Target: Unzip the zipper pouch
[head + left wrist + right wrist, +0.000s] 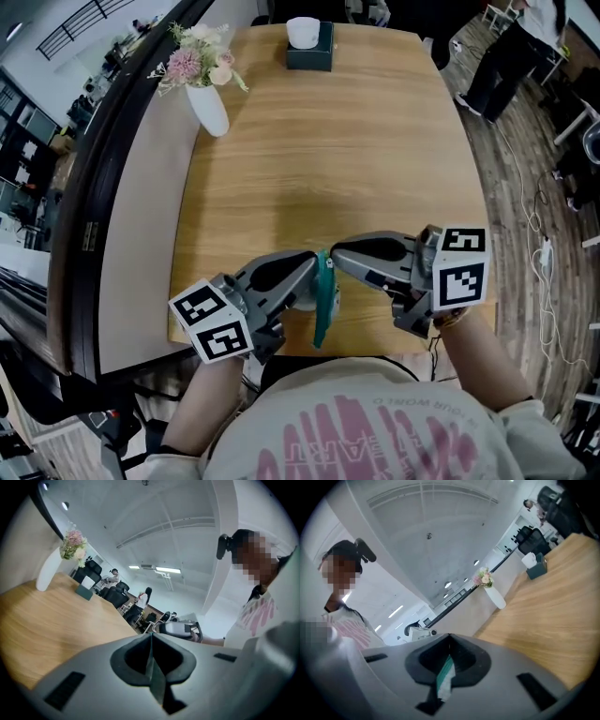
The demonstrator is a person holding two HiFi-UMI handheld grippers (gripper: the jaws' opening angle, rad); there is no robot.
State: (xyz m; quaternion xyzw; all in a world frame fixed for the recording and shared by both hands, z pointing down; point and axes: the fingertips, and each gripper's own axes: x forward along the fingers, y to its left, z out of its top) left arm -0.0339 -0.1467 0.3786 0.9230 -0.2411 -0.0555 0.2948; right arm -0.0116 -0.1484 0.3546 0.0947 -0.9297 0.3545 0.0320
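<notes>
My left gripper and right gripper are each clamped on the top of the teal pouch, which hangs between them above the near edge of the tabletop.

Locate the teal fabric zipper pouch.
In the head view, low centre, the pouch hangs pinched between the left gripper and right gripper, over the near edge of the wooden table.

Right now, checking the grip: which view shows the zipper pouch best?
Head view: the zipper pouch hangs pinched between the left gripper and right gripper. The left gripper view shows a thin dark edge in its shut jaws; the right gripper view, a teal-and-white sliver.
</notes>
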